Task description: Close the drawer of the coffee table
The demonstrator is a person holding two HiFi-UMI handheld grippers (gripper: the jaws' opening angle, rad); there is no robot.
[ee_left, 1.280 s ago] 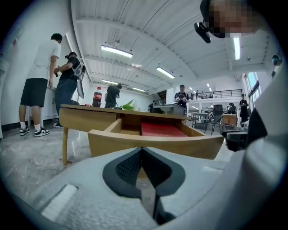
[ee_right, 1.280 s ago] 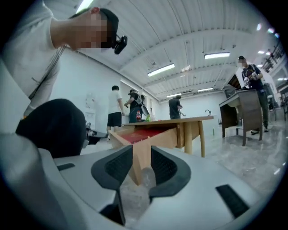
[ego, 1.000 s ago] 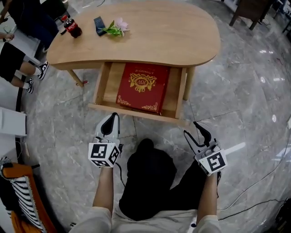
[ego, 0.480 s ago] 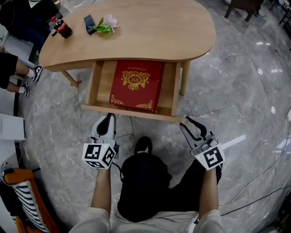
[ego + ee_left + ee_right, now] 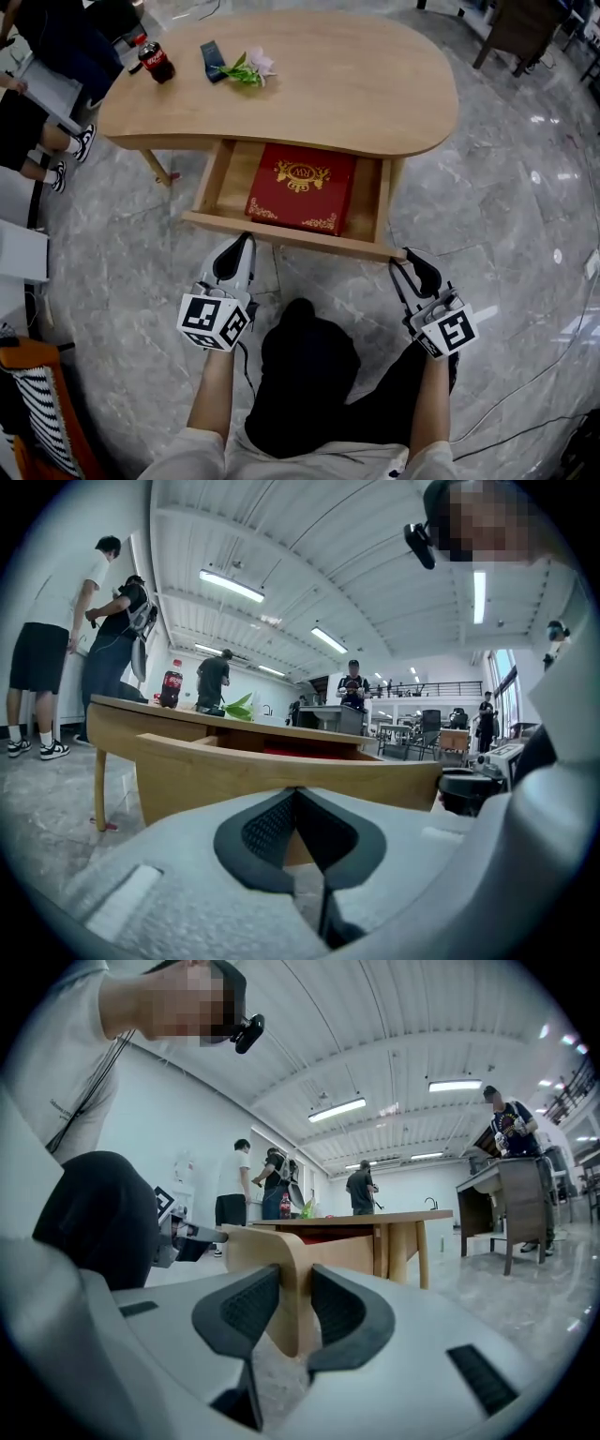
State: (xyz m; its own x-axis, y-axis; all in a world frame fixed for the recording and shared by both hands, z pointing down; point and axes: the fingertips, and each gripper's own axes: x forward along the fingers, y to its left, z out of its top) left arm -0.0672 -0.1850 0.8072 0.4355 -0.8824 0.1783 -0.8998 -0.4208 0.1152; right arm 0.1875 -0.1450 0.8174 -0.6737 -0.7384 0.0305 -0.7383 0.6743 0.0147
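The coffee table (image 5: 356, 84) is a light wooden piece with a rounded, bean-shaped top on slim legs, standing upright. Its drawer (image 5: 281, 232) hangs open under the near edge, pulled well out from beneath the top, a shallow box of the same pale wood. Its front panel looks gently curved with a rounded right corner, though the wide lens may exaggerate that.

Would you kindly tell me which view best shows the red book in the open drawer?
The head view: it looks down on the cover of the red book with gold ornament in the open wooden drawer. The left gripper view catches only a thin red edge above the drawer front, the right gripper view a red sliver.
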